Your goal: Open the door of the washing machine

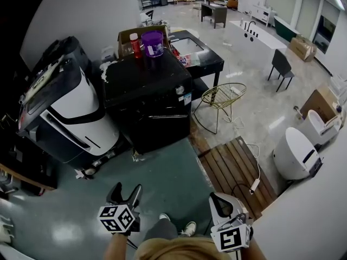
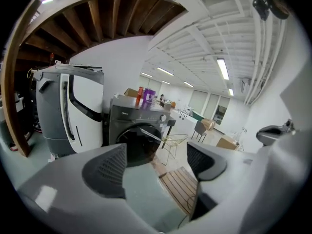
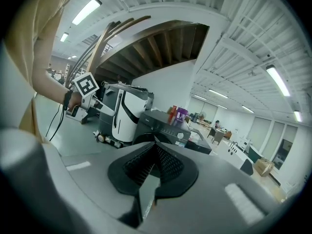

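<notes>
The black front-loading washing machine stands in the middle of the head view, its round door facing me. Both grippers hang low at the bottom edge, well short of it, over the green floor. My left gripper has its jaws spread wide with nothing between them. In the left gripper view the washing machine and its dark door show through the gap; the door looks slightly ajar. My right gripper is shut and empty, and in its own view the pads meet in front of the washing machine.
A white-and-black machine leans beside the washer's left side. A red bottle and a purple container stand on top. To the right are a wire chair and a wooden slat platform with a cable. My shoes show below.
</notes>
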Demonstrator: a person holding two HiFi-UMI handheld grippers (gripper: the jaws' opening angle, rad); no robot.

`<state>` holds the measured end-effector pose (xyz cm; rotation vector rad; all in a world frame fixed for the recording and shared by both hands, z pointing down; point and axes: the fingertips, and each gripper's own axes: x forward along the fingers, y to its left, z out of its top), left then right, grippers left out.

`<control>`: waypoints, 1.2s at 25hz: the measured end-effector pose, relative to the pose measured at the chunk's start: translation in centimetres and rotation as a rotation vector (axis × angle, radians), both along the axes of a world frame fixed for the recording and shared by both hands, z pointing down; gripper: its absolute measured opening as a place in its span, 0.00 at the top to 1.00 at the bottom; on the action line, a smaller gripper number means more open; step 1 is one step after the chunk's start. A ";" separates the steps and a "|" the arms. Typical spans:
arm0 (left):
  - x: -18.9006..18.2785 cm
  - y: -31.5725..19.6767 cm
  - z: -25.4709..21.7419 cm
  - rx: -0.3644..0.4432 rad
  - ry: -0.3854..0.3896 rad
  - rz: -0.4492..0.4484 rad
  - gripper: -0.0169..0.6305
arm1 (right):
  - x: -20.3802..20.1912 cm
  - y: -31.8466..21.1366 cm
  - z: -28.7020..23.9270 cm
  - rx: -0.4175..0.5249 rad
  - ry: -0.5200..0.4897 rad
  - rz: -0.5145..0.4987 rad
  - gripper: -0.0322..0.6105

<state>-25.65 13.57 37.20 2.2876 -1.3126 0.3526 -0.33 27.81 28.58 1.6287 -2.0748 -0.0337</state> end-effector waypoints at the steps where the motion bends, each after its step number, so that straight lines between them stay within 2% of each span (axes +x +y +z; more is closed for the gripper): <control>1: 0.5 -0.2 0.2 -0.006 -0.004 0.008 0.33 | 0.2 -0.2 0.0 -0.003 -0.004 0.003 0.94; 9: 5.4 -5.7 2.9 -0.038 -0.009 0.081 0.31 | 2.7 -4.8 0.7 -0.028 -0.029 0.047 0.94; 14: 8.6 -12.7 6.1 -0.096 -0.013 0.137 0.30 | 4.3 -11.0 1.6 -0.076 -0.016 0.092 0.94; 19: 11.6 -21.1 9.1 -0.139 -0.055 0.217 0.30 | 5.2 -19.0 3.1 -0.146 -0.017 0.135 0.94; 24: 14.6 -26.4 12.1 -0.170 -0.145 0.343 0.30 | 4.8 -24.4 4.2 -0.178 -0.049 0.162 0.94; 30: 19.4 -30.7 17.3 -0.173 -0.331 0.504 0.30 | 8.2 -25.8 6.0 -0.219 -0.063 0.222 0.94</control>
